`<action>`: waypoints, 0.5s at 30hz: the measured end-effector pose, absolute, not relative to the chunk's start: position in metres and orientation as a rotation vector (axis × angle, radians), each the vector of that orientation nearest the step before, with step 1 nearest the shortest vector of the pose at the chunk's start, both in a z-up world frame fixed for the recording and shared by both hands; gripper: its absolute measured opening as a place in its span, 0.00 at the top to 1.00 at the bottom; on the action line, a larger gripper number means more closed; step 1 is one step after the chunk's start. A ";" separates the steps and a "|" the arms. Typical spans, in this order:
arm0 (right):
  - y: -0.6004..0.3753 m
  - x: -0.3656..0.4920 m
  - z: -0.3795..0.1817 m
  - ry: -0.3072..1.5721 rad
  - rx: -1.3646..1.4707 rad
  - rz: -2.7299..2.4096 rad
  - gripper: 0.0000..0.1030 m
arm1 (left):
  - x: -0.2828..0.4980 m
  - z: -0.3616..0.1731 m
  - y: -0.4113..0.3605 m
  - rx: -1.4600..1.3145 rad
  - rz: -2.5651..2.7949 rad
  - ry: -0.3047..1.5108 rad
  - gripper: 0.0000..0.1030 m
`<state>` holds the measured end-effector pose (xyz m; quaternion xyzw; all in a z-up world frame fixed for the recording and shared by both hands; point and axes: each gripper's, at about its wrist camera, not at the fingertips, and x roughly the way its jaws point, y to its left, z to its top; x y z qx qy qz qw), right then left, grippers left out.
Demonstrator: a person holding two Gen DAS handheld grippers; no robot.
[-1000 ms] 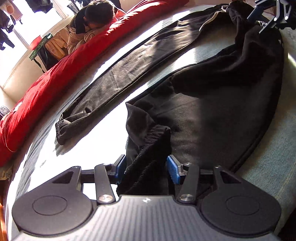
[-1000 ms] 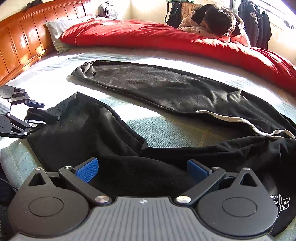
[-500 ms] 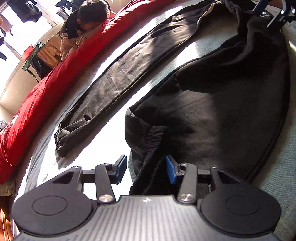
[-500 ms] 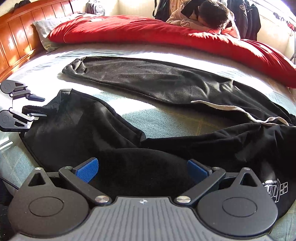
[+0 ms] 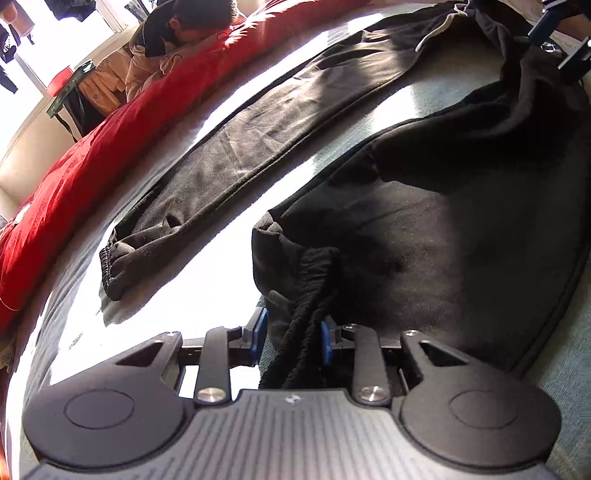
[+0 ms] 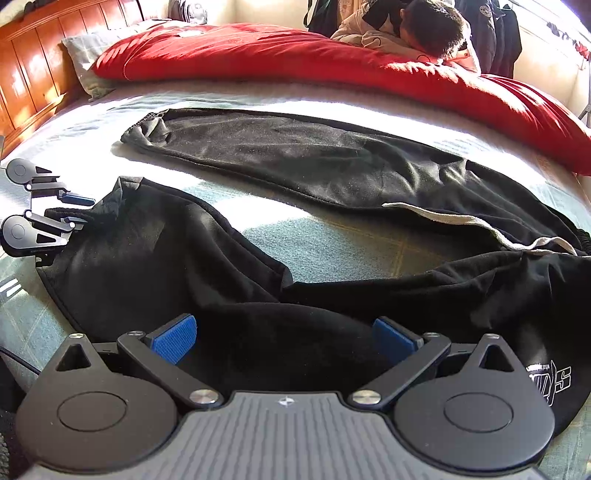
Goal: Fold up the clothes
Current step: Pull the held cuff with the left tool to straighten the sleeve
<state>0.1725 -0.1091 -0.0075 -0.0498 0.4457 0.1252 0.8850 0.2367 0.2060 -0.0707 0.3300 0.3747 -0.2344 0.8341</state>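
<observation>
A pair of black trousers (image 6: 332, 173) lies spread on the bed (image 6: 332, 240), one leg stretched flat toward the red duvet (image 6: 295, 55) and the near leg bunched in front of both tools. The left gripper (image 5: 291, 338) has its jaws standing slightly apart around the ribbed cuff (image 5: 310, 291) of the near leg, the blue pads beside the fabric but whether they press it I cannot tell. The right gripper (image 6: 284, 338) hovers with its jaws wide apart over the dark cloth near the waist, while a person (image 6: 424, 26) leans on the duvet at the far side.
</observation>
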 end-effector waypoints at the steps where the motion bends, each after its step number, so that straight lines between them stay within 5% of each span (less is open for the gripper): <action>1: -0.111 0.172 -0.007 0.925 -0.099 0.261 0.00 | 0.237 -0.071 0.206 0.682 -0.495 0.806 0.84; 15: -0.153 0.171 -0.011 0.871 -0.048 0.301 0.00 | 0.201 -0.019 0.239 0.501 -0.216 0.792 0.90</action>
